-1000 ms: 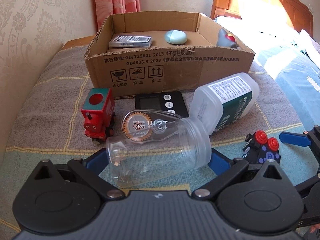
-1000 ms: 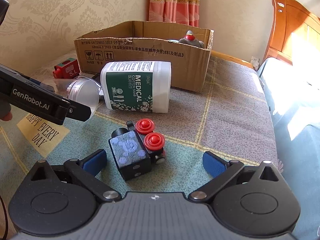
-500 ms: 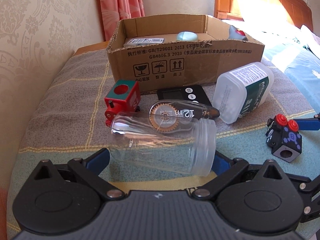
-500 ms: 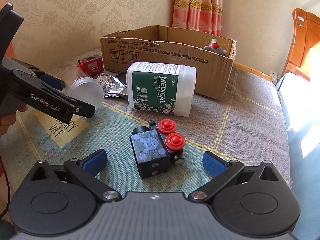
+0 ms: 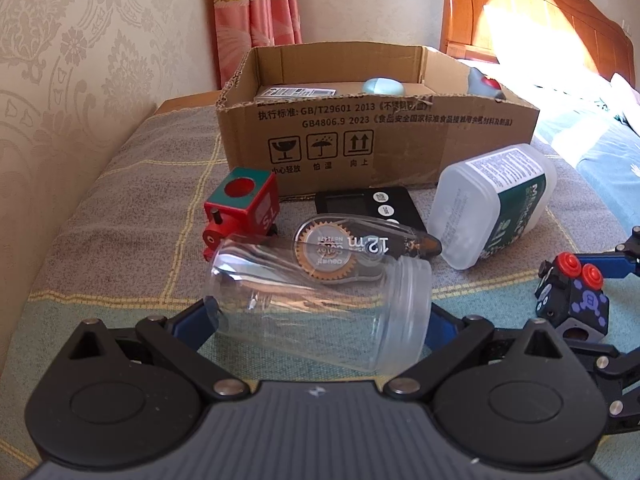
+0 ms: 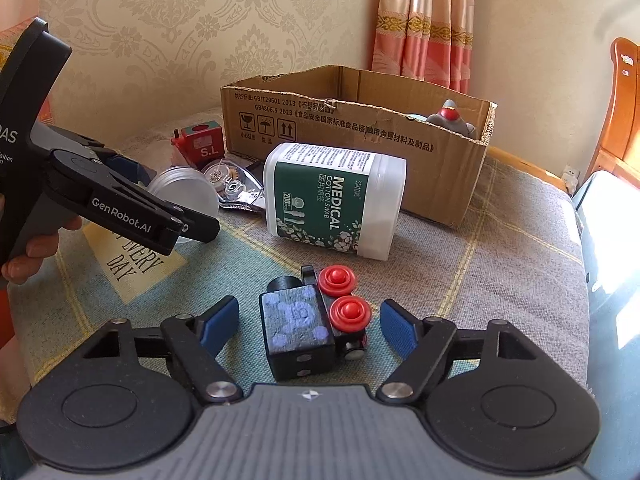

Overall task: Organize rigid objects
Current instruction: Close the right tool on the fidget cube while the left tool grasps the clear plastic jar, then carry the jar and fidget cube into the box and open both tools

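My left gripper (image 5: 320,320) is shut on a clear plastic jar (image 5: 316,300), held sideways above the bed cover; the jar also shows in the right wrist view (image 6: 186,196). My right gripper (image 6: 310,324) is open, its blue pads on either side of a black toy train (image 6: 312,324) with red knobs, not touching it. That train also shows in the left wrist view (image 5: 570,300). The cardboard box (image 5: 380,140) stands behind, holding a flat pack, a pale blue oval thing and a grey toy.
On the cover lie a red toy train (image 5: 244,208), a correction tape dispenser (image 5: 360,252), a black timer (image 5: 368,208) and a white cotton swab tub (image 6: 336,200). A wall runs along the left. A wooden headboard (image 5: 540,24) stands at the back right.
My left gripper has lifted the jar and drawn back, tilting it. My right gripper has closed in around the black train, its pads narrower than before.
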The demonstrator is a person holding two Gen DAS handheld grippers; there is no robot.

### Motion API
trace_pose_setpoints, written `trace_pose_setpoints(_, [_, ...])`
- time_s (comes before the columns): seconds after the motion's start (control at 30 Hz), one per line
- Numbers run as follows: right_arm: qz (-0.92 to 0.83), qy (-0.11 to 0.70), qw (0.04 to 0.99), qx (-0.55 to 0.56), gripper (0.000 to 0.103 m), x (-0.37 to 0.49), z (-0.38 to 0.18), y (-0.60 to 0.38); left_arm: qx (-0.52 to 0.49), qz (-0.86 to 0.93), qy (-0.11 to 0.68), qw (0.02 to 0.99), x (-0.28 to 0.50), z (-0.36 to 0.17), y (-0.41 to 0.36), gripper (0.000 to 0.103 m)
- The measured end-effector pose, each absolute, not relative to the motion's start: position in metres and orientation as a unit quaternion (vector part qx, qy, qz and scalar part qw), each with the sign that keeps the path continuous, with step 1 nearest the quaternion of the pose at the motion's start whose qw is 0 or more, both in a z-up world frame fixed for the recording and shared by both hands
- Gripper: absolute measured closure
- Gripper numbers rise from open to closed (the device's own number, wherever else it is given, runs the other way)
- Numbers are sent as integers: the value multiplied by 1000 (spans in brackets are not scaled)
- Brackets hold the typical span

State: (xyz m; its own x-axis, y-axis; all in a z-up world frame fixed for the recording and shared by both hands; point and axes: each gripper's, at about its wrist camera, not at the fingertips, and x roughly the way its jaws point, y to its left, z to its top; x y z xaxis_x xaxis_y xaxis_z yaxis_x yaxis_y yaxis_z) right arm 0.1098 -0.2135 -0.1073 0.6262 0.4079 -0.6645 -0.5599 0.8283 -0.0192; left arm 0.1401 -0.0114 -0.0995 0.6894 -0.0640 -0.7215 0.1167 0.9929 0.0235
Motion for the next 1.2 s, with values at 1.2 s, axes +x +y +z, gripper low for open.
trace_pose_setpoints(1.2, [248, 327, 903, -128, 48, 99, -51, -217, 106, -94, 385, 912, 118, -33, -17, 4])
